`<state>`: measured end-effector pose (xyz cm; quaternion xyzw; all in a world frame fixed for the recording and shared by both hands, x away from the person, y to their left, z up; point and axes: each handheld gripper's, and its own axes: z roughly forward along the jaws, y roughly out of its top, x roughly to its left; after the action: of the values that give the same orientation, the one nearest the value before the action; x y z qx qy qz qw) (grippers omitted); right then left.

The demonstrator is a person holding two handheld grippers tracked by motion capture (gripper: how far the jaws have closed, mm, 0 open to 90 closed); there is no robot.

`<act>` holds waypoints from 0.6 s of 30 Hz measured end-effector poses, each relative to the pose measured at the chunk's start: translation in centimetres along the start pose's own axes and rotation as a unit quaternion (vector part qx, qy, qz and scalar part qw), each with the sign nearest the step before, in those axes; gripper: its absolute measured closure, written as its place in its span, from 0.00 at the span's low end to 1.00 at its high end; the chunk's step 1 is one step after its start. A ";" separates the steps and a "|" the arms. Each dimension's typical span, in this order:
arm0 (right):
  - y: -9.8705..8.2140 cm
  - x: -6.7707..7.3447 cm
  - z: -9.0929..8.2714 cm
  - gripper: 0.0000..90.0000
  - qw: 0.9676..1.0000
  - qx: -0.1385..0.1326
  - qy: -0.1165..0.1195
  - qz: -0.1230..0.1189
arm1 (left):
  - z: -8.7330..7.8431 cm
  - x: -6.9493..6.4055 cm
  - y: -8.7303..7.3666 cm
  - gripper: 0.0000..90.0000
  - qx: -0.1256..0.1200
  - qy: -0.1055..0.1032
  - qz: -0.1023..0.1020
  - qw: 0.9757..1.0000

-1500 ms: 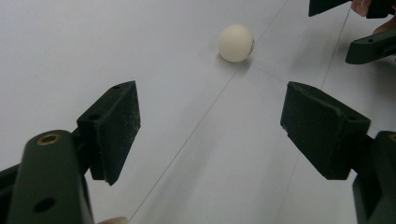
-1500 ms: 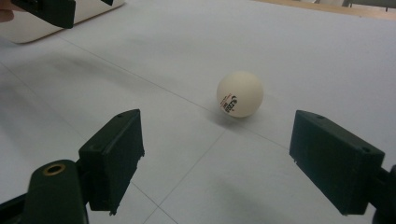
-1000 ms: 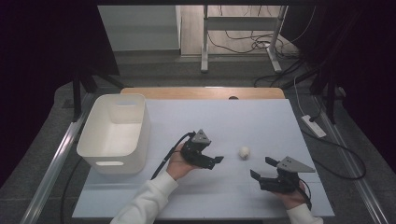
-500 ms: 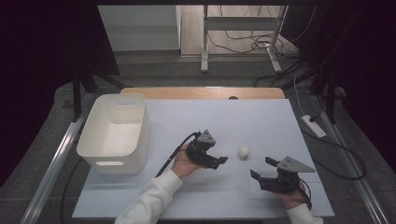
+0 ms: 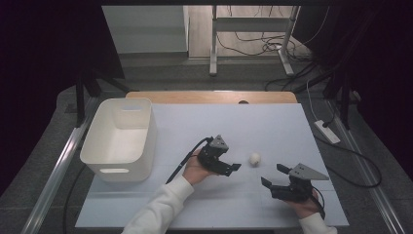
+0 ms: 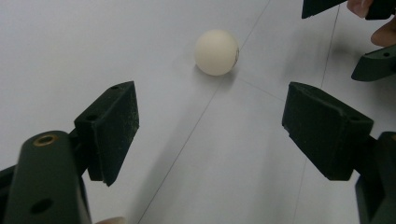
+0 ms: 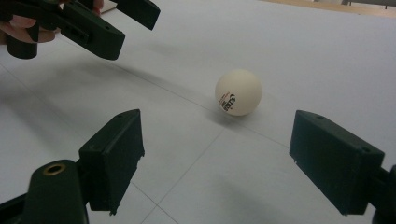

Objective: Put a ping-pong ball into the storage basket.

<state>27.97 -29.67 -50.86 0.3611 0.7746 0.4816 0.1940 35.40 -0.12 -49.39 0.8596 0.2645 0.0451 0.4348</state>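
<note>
A small white ball point(image 5: 254, 158) rests on the white table sheet, between the two grippers. My left gripper point(image 5: 233, 163) is just to its left, pointing at it, with the jaws open and nothing between them. In the left gripper view the ball point(image 6: 216, 52) lies a little beyond the open gripper point(image 6: 212, 100). My right gripper point(image 5: 272, 175) is near the front right, also open and aimed at the ball. In the right gripper view the ball point(image 7: 238, 92), with small print on it, sits ahead of the empty gripper point(image 7: 217, 126).
An empty white bin point(image 5: 151, 131) stands at the left of the table. A power strip point(image 5: 327, 131) lies on the floor off the right edge. The table's wooden far edge point(image 5: 209, 96) runs along the back. Each gripper view shows the other gripper's jaws at its top.
My left gripper has shifted slightly to the right, closer to the ball. The right gripper and the ball have stayed in place.
</note>
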 end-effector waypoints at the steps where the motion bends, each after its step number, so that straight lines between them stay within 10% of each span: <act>1: 0.0 0.0 0.0 0.20 1.000 0.000 0.000 0.000 | 0.1 0.0 0.2 0.22 -0.002 -0.002 -0.001 1.000; 18: 0.0 0.0 0.0 0.20 1.000 -0.002 0.001 -0.001 | 1.6 0.0 0.9 0.22 0.002 -0.013 0.000 1.000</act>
<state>27.94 -29.71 -50.85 0.3597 0.7742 0.4831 0.1944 36.29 -1.70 -49.73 0.8611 0.2585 0.0335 0.4365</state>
